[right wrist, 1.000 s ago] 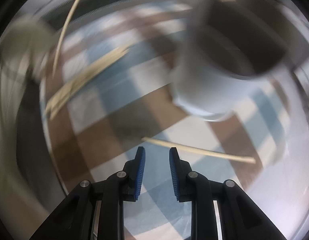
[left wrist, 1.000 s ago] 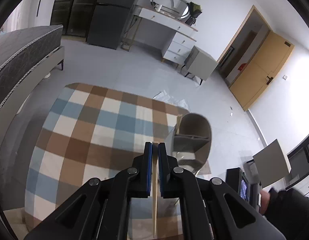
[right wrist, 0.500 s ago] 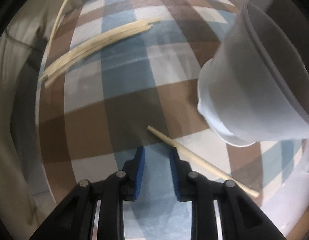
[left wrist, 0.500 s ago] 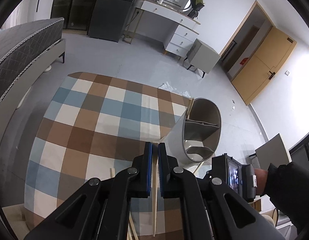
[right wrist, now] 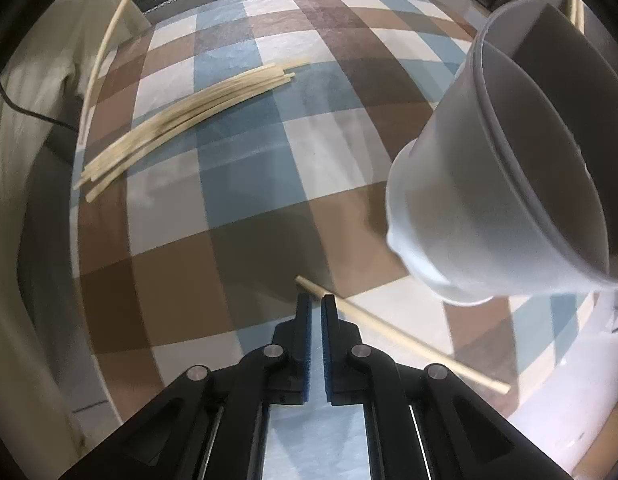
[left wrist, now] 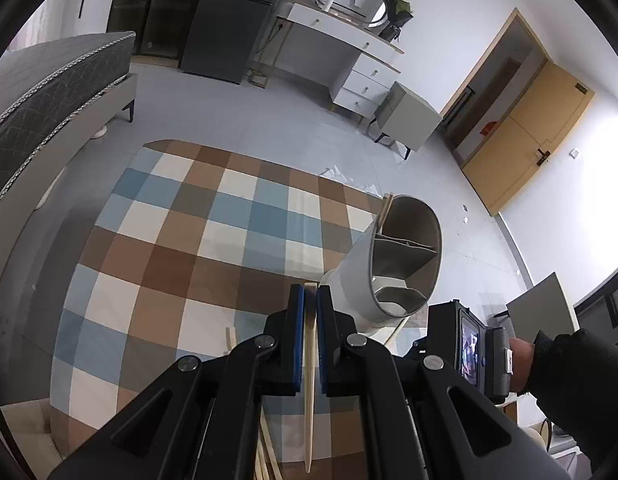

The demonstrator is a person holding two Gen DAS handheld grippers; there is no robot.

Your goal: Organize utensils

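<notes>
My left gripper (left wrist: 310, 294) is shut on one pale wooden chopstick (left wrist: 309, 380), held upright above the checked tablecloth (left wrist: 181, 248). The white divided utensil holder (left wrist: 393, 268) stands just right of it with a chopstick in its far section. In the right wrist view my right gripper (right wrist: 316, 300) is shut, or nearly so, on the end of a single chopstick (right wrist: 405, 340) lying on the cloth. The holder (right wrist: 505, 200) looms to its right. A bundle of several chopsticks (right wrist: 181, 120) lies far left.
The table's edge curves at the left (right wrist: 75, 280). A bed (left wrist: 41, 92) stands to the left, and a white dresser (left wrist: 349, 64) and a yellow door (left wrist: 525, 136) lie beyond. The other hand with its gripper (left wrist: 489, 356) is at the right.
My right gripper has closed from open onto the end of the single chopstick and moved toward it. My left gripper has kept its chopstick and drifted a little; the holder now sits closer.
</notes>
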